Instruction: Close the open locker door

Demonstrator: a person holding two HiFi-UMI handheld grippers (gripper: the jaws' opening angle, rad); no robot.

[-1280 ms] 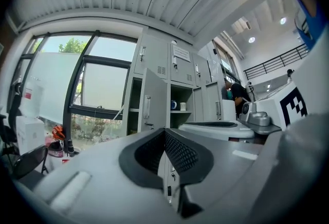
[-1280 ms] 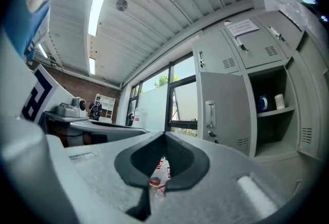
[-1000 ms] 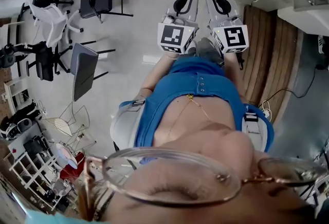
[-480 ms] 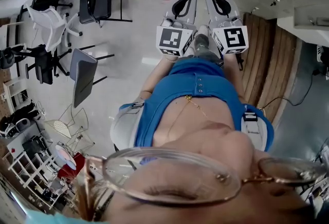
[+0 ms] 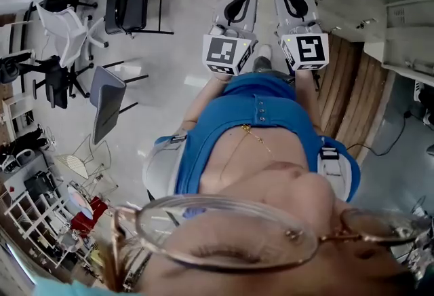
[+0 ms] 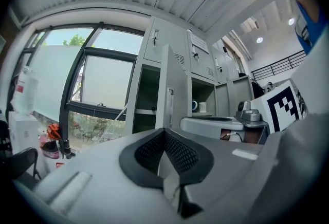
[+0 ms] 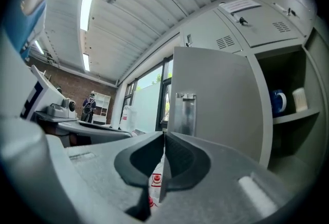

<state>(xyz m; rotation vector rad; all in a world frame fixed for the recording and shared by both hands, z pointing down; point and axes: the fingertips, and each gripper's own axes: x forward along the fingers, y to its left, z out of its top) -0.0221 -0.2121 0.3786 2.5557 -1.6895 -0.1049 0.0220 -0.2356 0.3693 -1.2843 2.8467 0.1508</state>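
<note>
We carry the left hand-held gripper [image 6: 164, 133] and the right hand-held gripper [image 7: 164, 135] with jaws pressed together and holding nothing, likely because a push will do. The locker door [image 7: 221, 99] stands open at twelve o'clock from the right hand-held gripper, not yet touched.

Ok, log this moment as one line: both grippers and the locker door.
left gripper: shut, empty | right gripper: shut, empty | locker door: open, ahead of right gripper, not yet closed

Grey locker door [image 7: 218, 99]; blue mug [image 7: 278, 100], perhaps
</note>
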